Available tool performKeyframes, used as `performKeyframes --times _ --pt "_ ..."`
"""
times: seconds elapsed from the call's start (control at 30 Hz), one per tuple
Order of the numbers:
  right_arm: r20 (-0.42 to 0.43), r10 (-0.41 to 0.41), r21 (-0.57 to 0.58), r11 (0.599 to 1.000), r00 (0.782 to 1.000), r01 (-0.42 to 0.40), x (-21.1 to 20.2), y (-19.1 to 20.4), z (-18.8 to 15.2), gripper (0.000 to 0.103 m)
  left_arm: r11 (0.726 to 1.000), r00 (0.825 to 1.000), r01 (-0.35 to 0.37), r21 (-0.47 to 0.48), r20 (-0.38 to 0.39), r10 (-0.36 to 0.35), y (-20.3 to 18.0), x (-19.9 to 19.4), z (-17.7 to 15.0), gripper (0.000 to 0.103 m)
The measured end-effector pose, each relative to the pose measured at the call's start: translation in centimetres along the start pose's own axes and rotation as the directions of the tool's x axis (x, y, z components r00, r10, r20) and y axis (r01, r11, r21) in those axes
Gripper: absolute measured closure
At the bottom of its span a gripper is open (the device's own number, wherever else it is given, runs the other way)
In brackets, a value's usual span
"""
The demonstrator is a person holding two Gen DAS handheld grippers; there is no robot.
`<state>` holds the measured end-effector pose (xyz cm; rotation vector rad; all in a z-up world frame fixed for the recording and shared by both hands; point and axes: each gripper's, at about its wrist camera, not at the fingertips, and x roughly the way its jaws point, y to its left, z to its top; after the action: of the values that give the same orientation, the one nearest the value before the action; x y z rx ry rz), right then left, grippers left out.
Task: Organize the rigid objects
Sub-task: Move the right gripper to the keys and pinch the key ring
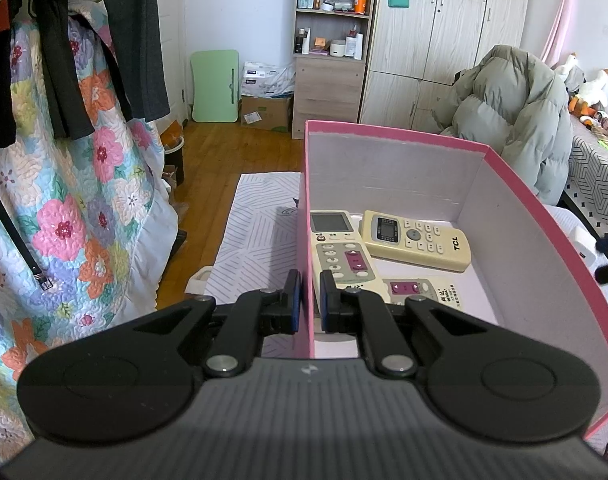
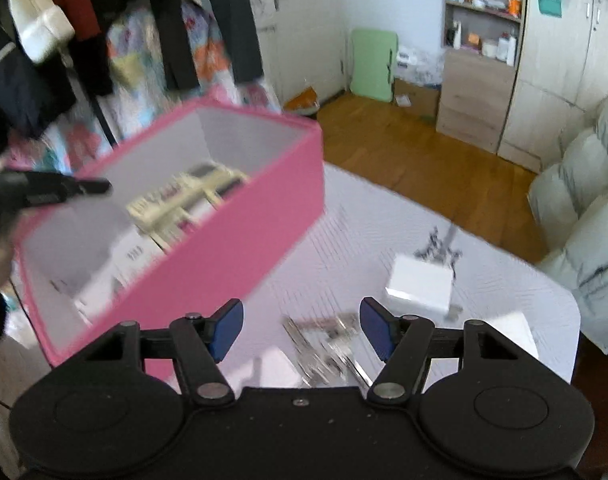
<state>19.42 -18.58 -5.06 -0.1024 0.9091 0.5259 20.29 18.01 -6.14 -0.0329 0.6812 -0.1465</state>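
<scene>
black-armed left gripper (image 1: 310,300) with blue pads sits closest in its own view, its jaws pinched onto the near left wall of the open pink cardboard box (image 1: 544,216) with pale inner walls, one pad outside the wall and one inside. inside the box, on its floor, lie three remotes: a cream remote with a grey screen and a purple button patch (image 1: 340,248) along the left wall just past the inner pad, a yellowed tcl remote control (image 1: 418,240) beside it toward the box's far wall, and a third pale remote with purple buttons (image 1: 420,290) partly covered by the gripper's arm.

right gripper (image 2: 302,328) hangs to the right of the box with its blue pads spread wide and nothing between them; its view is blurred. just past the pads, outside the box on the white quilted bed cover (image 2: 524,280), lie a blurred silvery object (image 2: 328,344) that cannot be made out, a small white rectangular box (image 2: 420,284) farther right of the pink box, and a flat white piece (image 2: 278,368) near the pink box's lower corner. beyond the box a floral quilt (image 1: 84,200) hangs on its left side and a grey-green puffer jacket (image 1: 516,120) is draped to its right.
</scene>
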Motion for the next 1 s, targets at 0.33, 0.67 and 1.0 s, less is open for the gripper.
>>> performKeyframes --times 0.33,0.67,1.0 --pt "-0.172 0.086 0.278 0.96 0.981 -0.035 5.2 -3.5 -1.8 0.05 1.0 1.0 0.001 -0.001 0.0 -0.001 0.0 0.0 0.0 0.095" --pt "-0.076 0.055 0.156 0.987 0.996 -0.042 3.8 -1.9 -1.7 0.097 1.0 1.0 0.001 -0.002 0.0 -0.001 0.0 0.0 0.0 0.095" --pt "0.089 0.081 0.084 0.992 0.993 -0.089 -1.7 2.3 1.0 0.097 1.0 1.0 0.001 -0.002 0.0 -0.001 0.0 0.0 0.0 0.095"
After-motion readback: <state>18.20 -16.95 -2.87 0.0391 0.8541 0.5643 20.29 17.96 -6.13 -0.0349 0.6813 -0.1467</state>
